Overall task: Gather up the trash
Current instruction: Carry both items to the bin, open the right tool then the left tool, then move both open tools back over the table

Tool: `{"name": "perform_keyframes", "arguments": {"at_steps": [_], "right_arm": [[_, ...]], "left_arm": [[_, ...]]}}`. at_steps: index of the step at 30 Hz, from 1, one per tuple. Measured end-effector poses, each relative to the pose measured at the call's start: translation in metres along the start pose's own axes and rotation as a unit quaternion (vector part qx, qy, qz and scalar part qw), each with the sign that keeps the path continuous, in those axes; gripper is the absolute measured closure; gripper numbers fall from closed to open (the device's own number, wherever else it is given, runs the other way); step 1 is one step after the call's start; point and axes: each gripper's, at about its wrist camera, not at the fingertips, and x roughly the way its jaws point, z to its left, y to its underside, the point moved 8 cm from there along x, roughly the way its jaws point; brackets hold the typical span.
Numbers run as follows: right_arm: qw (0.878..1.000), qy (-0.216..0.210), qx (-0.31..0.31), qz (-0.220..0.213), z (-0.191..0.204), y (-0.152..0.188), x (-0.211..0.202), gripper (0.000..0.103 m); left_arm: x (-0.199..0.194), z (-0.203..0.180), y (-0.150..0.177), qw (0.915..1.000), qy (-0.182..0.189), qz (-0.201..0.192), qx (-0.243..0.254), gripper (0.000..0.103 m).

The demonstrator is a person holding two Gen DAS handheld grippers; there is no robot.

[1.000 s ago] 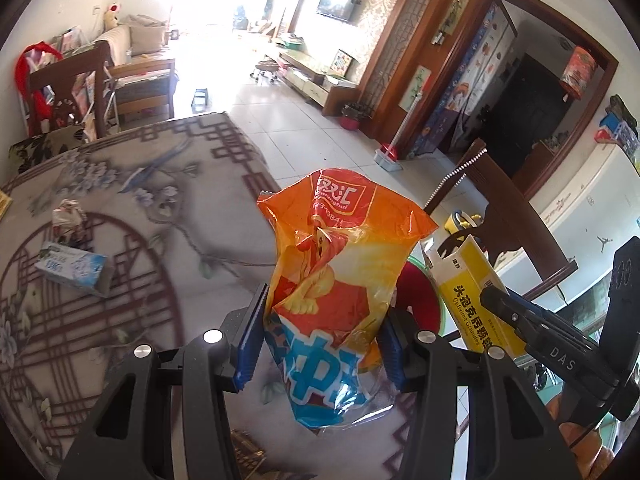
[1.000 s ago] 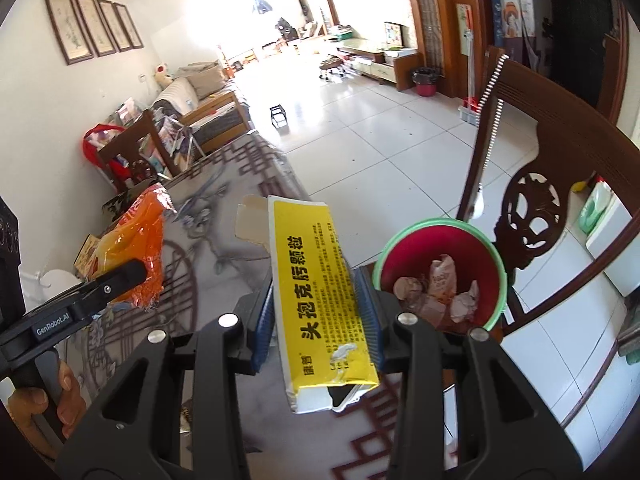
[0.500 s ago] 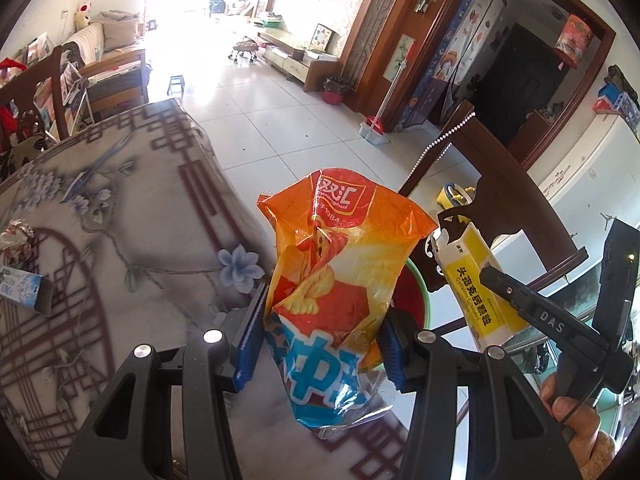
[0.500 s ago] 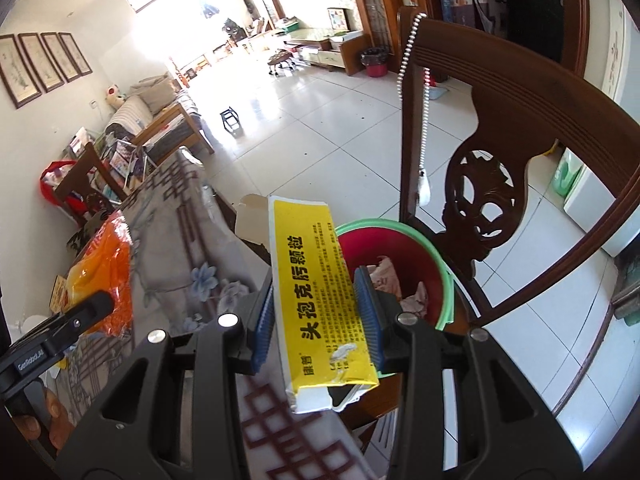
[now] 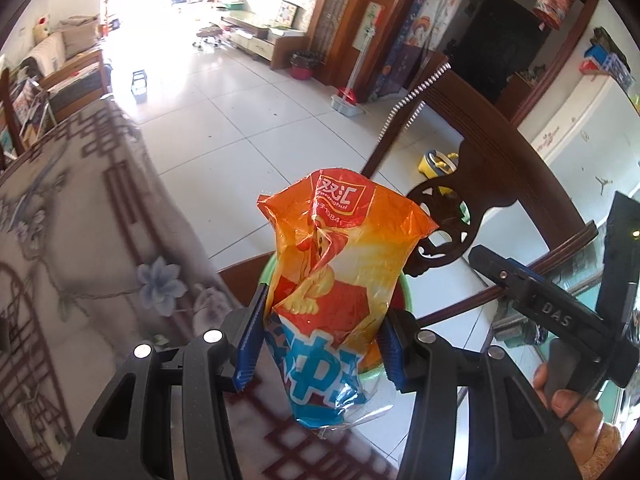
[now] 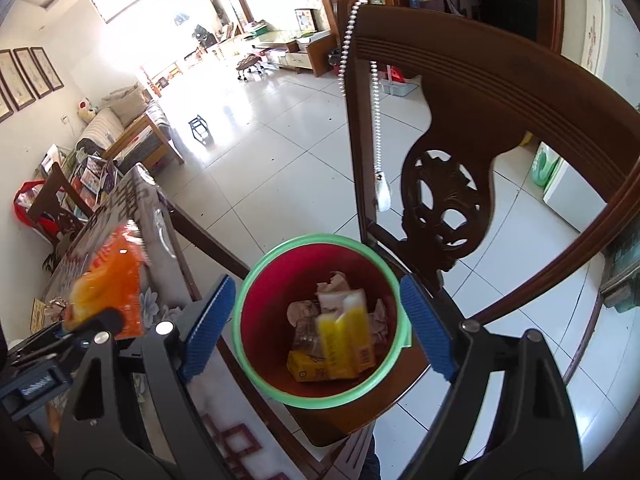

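Chair (image 6: 472,92) is seen at upper right; red bin (image 6: 320,312) sits at lower centre with yellow box (image 6: 340,344) blurred inside. Right gripper (image 6: 316,320) jaws are opening, nothing between. Orange snack bag (image 5: 340,288) is clamped by left gripper (image 5: 320,344), frame centre.

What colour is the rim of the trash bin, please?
The rim is light green, around a red bin; it shows best in the right wrist view.

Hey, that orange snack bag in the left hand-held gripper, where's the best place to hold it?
Across the orange snack bag's lower half, pads on its two side edges, coming from its blue bottom end. It is flat, crumpled film, so it pinches thin, and the open top points away toward the bin.
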Motion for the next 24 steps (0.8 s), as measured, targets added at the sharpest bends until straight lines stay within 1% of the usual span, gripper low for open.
{"name": "perform_keyframes", "arguments": {"at_steps": [2,5,6,7,8,11,14,18,24], "right_arm": [[1.0,0.005,0.011,-0.001,-0.011,-0.001,-0.004,0.02],[1.0,0.012,0.02,-0.003,-0.025,0.0,-0.01,0.02],[1.0,0.016,0.02,-0.005,-0.028,0.0,-0.012,0.02],[1.0,0.018,0.021,-0.005,-0.031,0.001,-0.013,0.02],[1.0,0.02,0.023,-0.006,-0.033,0.001,-0.015,0.02],[0.999,0.02,0.03,-0.007,-0.037,0.003,-0.017,0.02],[0.999,0.015,0.033,-0.005,-0.033,0.005,-0.018,0.02],[1.0,0.005,0.019,-0.006,-0.013,0.009,-0.02,0.02],[1.0,-0.019,-0.014,-0.009,0.038,0.019,-0.027,0.02]], "left_arm": [[0.013,-0.012,0.0,0.9999,0.006,0.007,0.012,0.055],[0.028,-0.024,-0.002,0.9995,0.012,0.015,0.023,0.05],[0.032,-0.026,-0.003,0.9996,0.01,0.016,0.022,0.041],[0.033,-0.027,-0.004,0.9996,0.007,0.016,0.02,0.028],[0.034,-0.027,-0.005,0.9997,0.007,0.012,0.017,0.025],[0.03,-0.025,-0.004,0.9998,0.007,0.007,0.018,0.024],[0.016,-0.019,-0.001,0.9996,-0.003,0.001,0.027,0.024],[-0.011,-0.003,0.002,0.9992,-0.017,-0.02,0.029,0.024],[-0.063,0.03,0.011,0.9973,-0.043,-0.057,0.022,0.024]]}}
